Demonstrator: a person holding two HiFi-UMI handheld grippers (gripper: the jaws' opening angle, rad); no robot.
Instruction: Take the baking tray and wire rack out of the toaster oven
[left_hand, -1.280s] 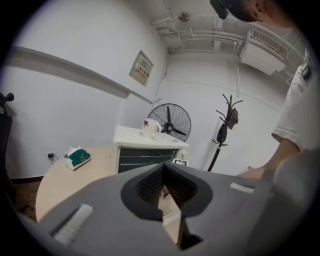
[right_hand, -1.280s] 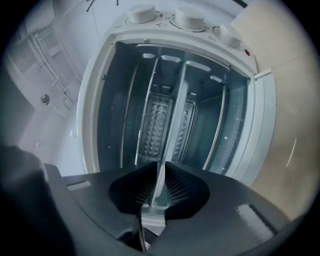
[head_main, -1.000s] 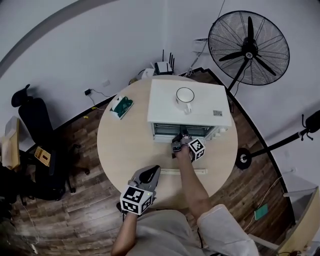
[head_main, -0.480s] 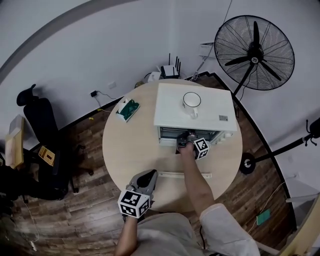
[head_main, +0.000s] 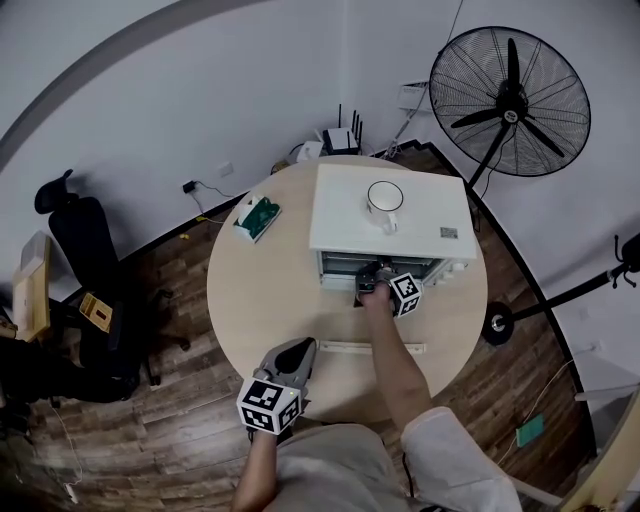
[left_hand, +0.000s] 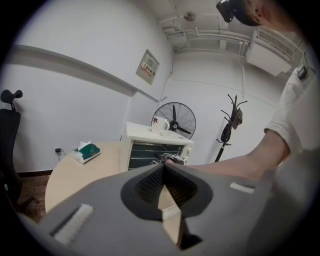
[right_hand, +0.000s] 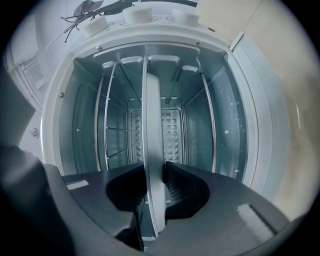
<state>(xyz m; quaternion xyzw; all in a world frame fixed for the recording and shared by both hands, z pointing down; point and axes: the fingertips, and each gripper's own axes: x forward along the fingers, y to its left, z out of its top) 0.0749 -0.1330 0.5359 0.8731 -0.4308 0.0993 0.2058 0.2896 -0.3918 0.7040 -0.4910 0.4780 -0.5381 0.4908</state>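
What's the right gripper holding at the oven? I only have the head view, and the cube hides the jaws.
Observer: In the right gripper view, the right gripper has the tray's front edge between its jaws. They have just been closing, and both pads touch it.
Operator: Is the tray out yet?
Observer: No. From the jaws it reaches deep into the oven.
Operator: And the left one?
Observer: The left gripper is shut, with nothing between its jaws.
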